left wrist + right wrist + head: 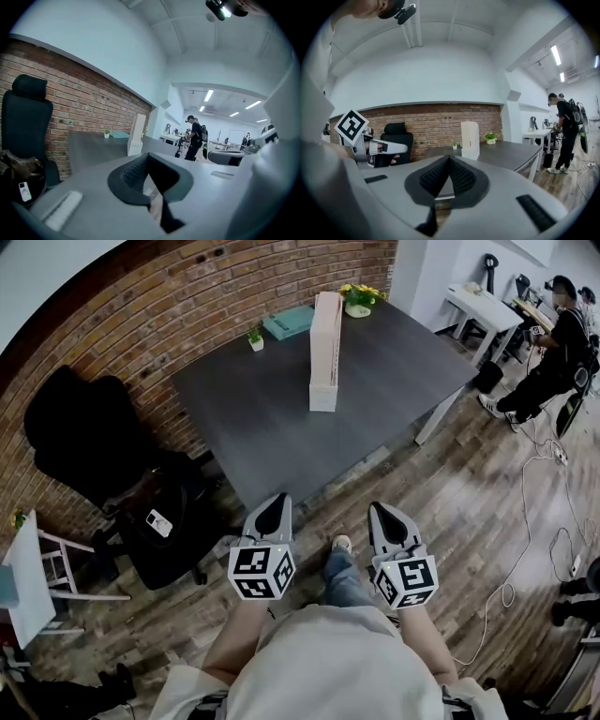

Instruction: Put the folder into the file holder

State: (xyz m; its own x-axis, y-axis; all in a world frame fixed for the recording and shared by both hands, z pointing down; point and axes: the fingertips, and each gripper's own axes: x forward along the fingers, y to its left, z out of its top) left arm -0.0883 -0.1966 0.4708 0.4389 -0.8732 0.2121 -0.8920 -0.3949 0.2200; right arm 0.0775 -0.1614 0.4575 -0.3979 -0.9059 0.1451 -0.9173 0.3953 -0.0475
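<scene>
A white file holder (323, 390) stands upright on the dark grey table (262, 418), with a tall pale folder (325, 324) standing in it. A teal folder (289, 322) lies flat at the table's back edge by the brick wall. Both grippers hover over the wooden floor, short of the table's near corner. My left gripper (275, 506) is shut with nothing between its jaws. My right gripper (385, 514) is likewise shut and empty. The left gripper view shows the file holder (137, 136) and the teal folder (119, 134) far beyond its gripper (148, 157). In the right gripper view the holder (469, 139) stands beyond that gripper (449, 159).
A small potted plant (255, 337) and a pot of yellow flowers (358, 299) stand at the table's back. A black office chair (75, 427) and a dark bag (164, 531) are at the left. A person (555, 343) stands at the far right; cables (534, 521) trail over the floor.
</scene>
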